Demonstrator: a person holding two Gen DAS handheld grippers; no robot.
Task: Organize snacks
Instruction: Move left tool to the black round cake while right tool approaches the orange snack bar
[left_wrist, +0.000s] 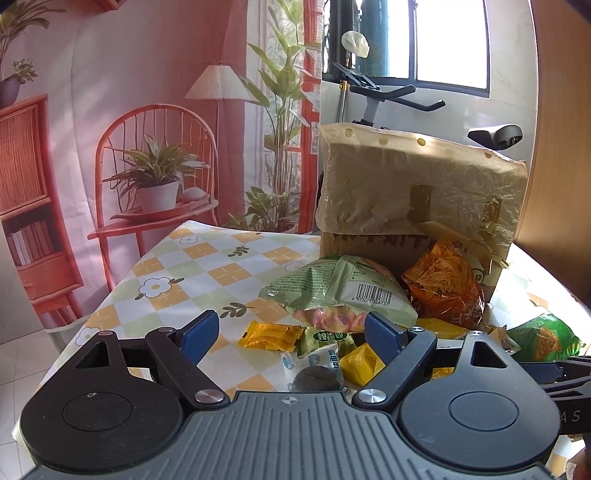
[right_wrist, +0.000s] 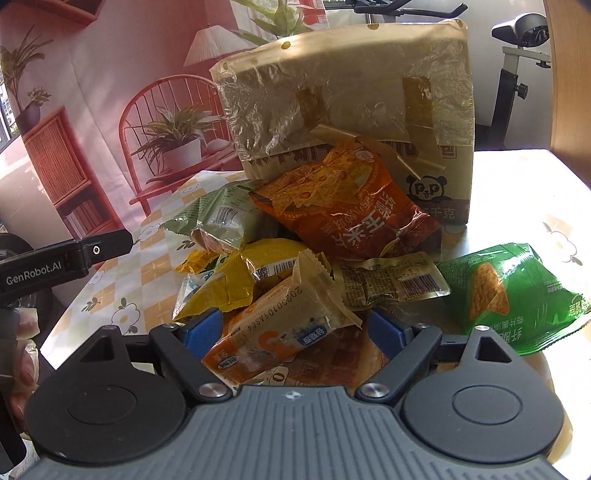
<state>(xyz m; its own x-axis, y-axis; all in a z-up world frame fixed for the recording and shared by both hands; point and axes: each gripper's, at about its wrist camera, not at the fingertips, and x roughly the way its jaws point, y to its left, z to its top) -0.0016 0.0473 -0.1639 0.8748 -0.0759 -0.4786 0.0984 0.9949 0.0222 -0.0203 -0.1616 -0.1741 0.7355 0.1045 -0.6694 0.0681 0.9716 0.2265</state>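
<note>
Checked cloth with daisies covers the table, and a printed backdrop of a red chair and potted plants hangs behind it. At the far side stands a carton wrapped in plastic film, an exercise bike behind it. Snacks are heaped against its near face: an orange bag leaning on the carton, a pale green bag to its left, a bright green bag apart on the right, and small yellow packets on the cloth near the left gripper. That gripper hovers with its jaws spread wide, nothing between them. The right gripper is likewise released, its blue pads either side of an orange-and-clear packet without touching it. A yellow bag lies just left of that packet.
</note>
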